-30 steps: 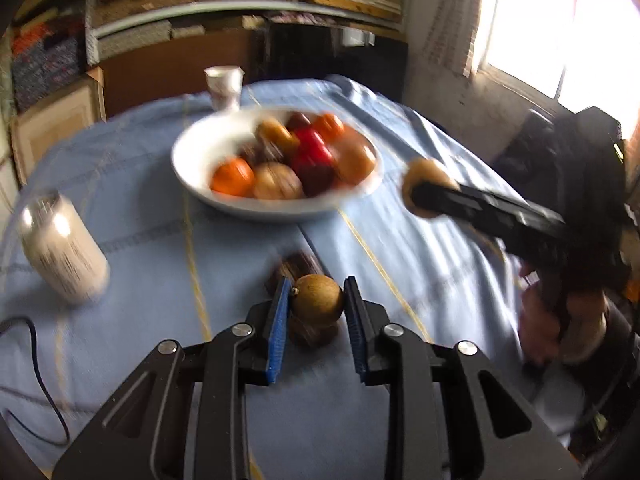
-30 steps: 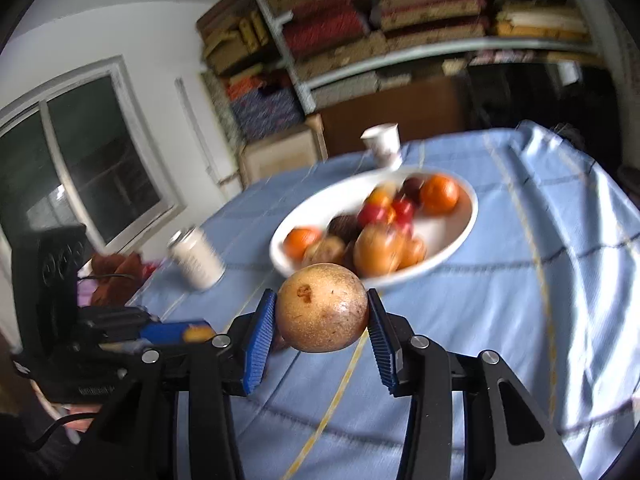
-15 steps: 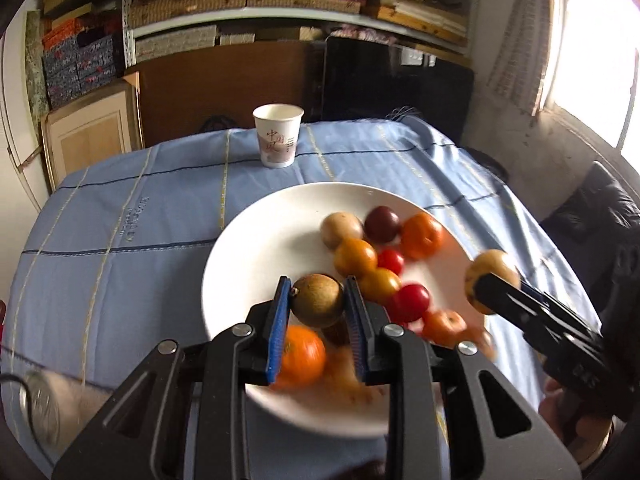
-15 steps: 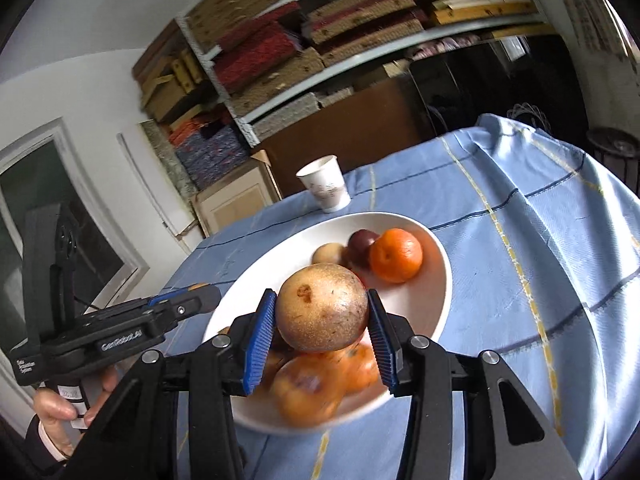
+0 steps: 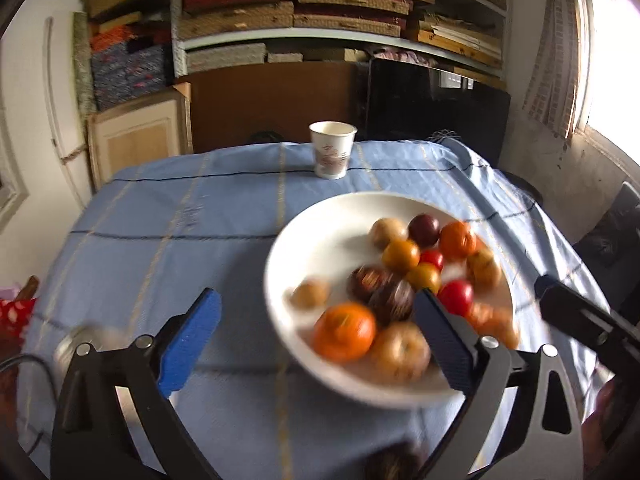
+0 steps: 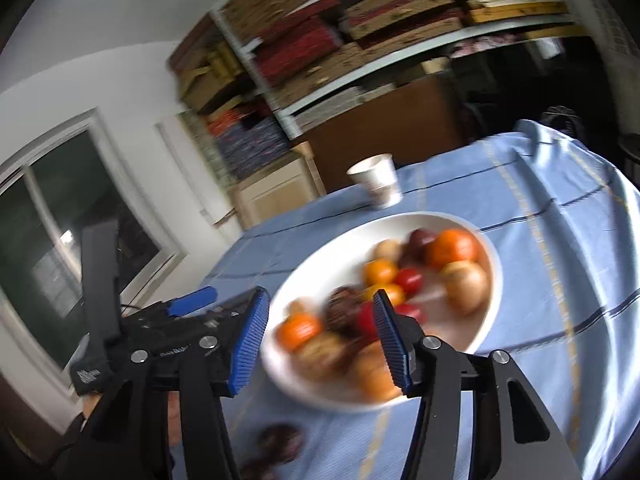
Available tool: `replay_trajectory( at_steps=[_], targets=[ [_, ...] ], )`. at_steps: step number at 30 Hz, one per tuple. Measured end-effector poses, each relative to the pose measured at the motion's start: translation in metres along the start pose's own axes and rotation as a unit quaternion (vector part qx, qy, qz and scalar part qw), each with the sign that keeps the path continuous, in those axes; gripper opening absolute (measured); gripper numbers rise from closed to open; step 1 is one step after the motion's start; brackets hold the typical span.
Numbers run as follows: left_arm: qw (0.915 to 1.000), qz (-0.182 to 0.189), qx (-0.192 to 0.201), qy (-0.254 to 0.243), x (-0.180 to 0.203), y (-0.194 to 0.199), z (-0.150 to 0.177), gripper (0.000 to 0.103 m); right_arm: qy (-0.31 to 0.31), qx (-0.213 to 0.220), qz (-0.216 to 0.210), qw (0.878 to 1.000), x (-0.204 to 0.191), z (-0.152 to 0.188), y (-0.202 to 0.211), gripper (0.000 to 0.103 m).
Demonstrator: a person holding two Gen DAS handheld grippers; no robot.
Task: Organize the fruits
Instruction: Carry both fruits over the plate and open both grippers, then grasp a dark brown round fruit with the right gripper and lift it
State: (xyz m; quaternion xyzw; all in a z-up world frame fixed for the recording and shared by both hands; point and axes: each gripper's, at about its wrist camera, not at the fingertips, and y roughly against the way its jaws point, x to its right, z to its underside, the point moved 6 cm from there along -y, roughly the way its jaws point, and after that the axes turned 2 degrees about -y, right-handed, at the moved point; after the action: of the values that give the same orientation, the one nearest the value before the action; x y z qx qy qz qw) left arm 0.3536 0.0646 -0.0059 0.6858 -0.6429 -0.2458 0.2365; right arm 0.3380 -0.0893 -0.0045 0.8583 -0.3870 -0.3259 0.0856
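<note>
Both grippers are empty right now. The left gripper (image 5: pixel 316 334) has its jaws spread really wide, they've just been opening, and nothing sits between the blue pads. It hangs over the near left edge of the white bowl (image 5: pixel 304 240). The right gripper (image 6: pixel 318 340) has also just been opening, about half spread, nothing clamped; through the gap you only see blurry fruit lying in the bowl (image 6: pixel 490 320) behind it.

On the blue checked cloth covering the surface (image 5: pixel 180 220), just in front of the bowl, there's a dark fruit (image 6: pixel 280 442) still lying loose outside it, pretty blurred. A shiny can (image 5: pixel 80 344) sits off to the left of the left gripper, mostly smeared.

The bowl holds the rest of the fruit: a big orange (image 5: pixel 345 332) at the near side, a tan apple-ish one (image 5: pixel 400 352) beside it, two dark brown ones behind those, a small tan fruit (image 5: pixel 310 294) sitting a bit apart on the left, then red and yellow small ones in the middle, and another orange (image 5: pixel 458 240) plus a dark plum-coloured one (image 5: pixel 424 230) at the far side. From the right wrist, a large tan fruit (image 6: pixel 466 282) rests at the right side of the bowl, just below the far orange.

Past the bowl stands a paper cup (image 5: pixel 332 154) near the far edge of the surface, upright. Behind that, shelves (image 5: pixel 320 32) stacked with folded mats.
</note>
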Motion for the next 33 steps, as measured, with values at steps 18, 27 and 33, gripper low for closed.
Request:
replay_trajectory(
  at_steps=[18,27,33],
  targets=[
    [0.9980,-0.042,-0.031,0.035,-0.041,0.062,0.109,0.098,0.045,-0.165,0.045,0.984,-0.034,0.098,-0.041,0.056],
    [0.9908,-0.109,-0.008,0.080,-0.069,0.081,0.107,0.098,0.046,-0.176,0.062,0.981,-0.032,0.105,-0.052,0.056],
    [0.9885,-0.129,0.006,0.079,-0.073,0.090,0.105,0.098,0.056,-0.183,0.087,0.978,-0.030,0.106,-0.061,0.056]
  ],
)
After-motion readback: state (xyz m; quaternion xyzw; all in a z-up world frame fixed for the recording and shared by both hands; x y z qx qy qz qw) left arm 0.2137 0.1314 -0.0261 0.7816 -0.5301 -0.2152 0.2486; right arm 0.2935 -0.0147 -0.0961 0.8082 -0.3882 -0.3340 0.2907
